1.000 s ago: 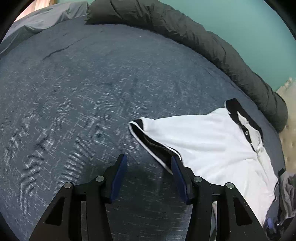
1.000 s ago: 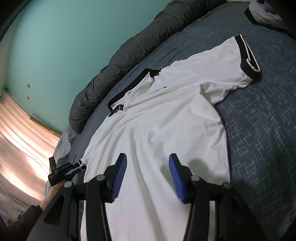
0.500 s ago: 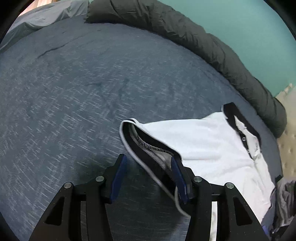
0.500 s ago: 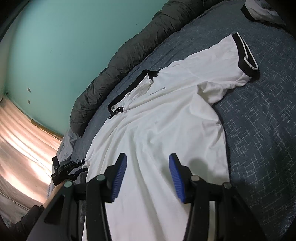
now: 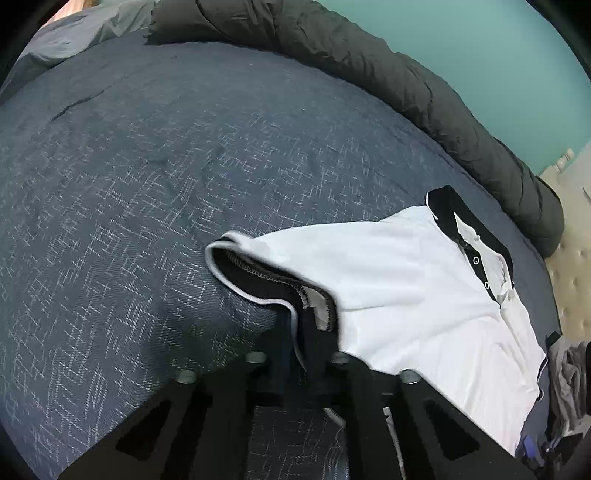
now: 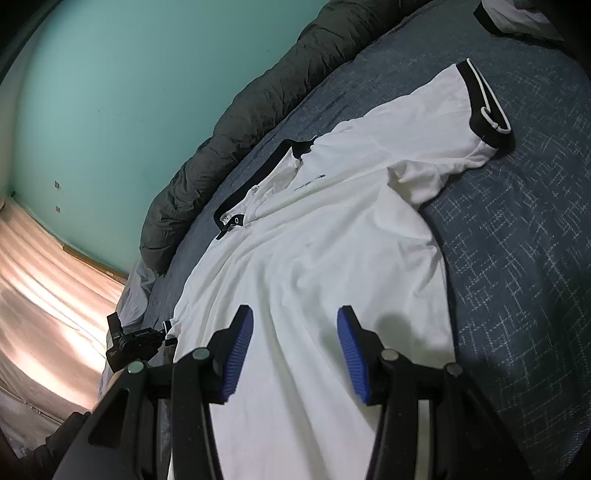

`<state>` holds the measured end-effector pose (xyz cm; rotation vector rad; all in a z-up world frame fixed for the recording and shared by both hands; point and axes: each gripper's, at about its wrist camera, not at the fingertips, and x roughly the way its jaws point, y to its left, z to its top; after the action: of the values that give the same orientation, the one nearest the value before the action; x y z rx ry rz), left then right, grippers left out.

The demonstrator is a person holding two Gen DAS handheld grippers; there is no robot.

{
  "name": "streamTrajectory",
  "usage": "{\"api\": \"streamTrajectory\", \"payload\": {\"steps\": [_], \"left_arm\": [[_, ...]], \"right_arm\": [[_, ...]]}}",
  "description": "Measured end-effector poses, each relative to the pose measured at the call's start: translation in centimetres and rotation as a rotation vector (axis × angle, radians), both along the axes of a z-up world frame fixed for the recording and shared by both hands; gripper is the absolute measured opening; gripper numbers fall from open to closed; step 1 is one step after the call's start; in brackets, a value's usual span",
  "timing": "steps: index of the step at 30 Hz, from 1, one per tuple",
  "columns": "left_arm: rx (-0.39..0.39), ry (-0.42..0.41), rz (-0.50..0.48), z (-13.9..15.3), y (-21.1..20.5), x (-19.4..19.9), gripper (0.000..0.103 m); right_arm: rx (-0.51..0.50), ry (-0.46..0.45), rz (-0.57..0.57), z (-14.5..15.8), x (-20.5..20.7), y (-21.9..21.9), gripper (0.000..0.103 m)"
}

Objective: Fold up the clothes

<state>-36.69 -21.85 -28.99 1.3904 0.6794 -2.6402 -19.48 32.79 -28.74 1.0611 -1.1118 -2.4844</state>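
Note:
A white polo shirt [image 5: 406, 288] with a black collar and black cuffs lies face up on the bed. My left gripper [image 5: 308, 332] is at its near sleeve, jaws closing tight on the black cuff [image 5: 258, 280], which is lifted and drapes over the fingers, hiding the pads. In the right wrist view the shirt [image 6: 314, 240] spreads ahead, its other sleeve [image 6: 484, 107] stretched out to the upper right. My right gripper [image 6: 295, 347] hovers open over the shirt's lower body with nothing between its blue pads [image 6: 240, 350].
A dark blue patterned bedcover [image 5: 147, 184] stretches wide to the left. A rolled dark grey duvet [image 5: 406, 81] lines the far edge against a teal wall. Grey clothing [image 5: 569, 369] lies at the right edge. Another black-trimmed garment [image 6: 517, 14] is at the top right.
My left gripper slid onto the sleeve cuff and shut on it, lifting and bunching the cuff. The right gripper stayed where it was, still open.

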Motion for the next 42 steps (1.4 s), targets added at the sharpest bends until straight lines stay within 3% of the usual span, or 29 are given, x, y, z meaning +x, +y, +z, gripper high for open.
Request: {"api": "streamTrajectory", "payload": {"steps": [10, 22, 23, 26, 32, 36, 40, 41, 42], "left_arm": [[0.014, -0.017, 0.021, 1.1, -2.7, 2.4, 0.002], [0.027, -0.062, 0.012, -0.5, -4.0, 4.6, 0.003], [0.023, -0.062, 0.008, -0.5, -4.0, 4.7, 0.005], [-0.025, -0.052, 0.017, 0.7, -4.0, 5.4, 0.028], [-0.028, -0.004, -0.064, 3.7, -1.8, 5.3, 0.045], [-0.061, -0.014, -0.184, 4.3, 1.7, 4.1, 0.046], [-0.052, -0.047, -0.199, 3.2, 2.9, 3.3, 0.046], [-0.048, -0.055, -0.19, 2.8, 2.7, 3.3, 0.043], [-0.042, -0.061, -0.175, 2.3, 2.4, 3.5, 0.025]], "right_arm": [[-0.007, 0.001, 0.004, 0.0, 0.0, 0.0, 0.048], [-0.014, -0.001, 0.005, 0.0, 0.0, -0.1, 0.048], [-0.014, 0.001, 0.004, 0.0, 0.0, 0.0, 0.048], [-0.017, 0.001, 0.003, 0.0, 0.0, 0.0, 0.048], [-0.022, 0.004, 0.005, 0.1, 0.0, -0.1, 0.048], [-0.026, 0.006, 0.006, 0.2, 0.1, -0.1, 0.048], [-0.036, 0.008, 0.003, 0.3, 0.1, 0.1, 0.048], [-0.038, 0.01, 0.001, 0.4, 0.1, 0.1, 0.048], [-0.041, 0.011, 0.0, 0.4, 0.0, 0.2, 0.048]]}}
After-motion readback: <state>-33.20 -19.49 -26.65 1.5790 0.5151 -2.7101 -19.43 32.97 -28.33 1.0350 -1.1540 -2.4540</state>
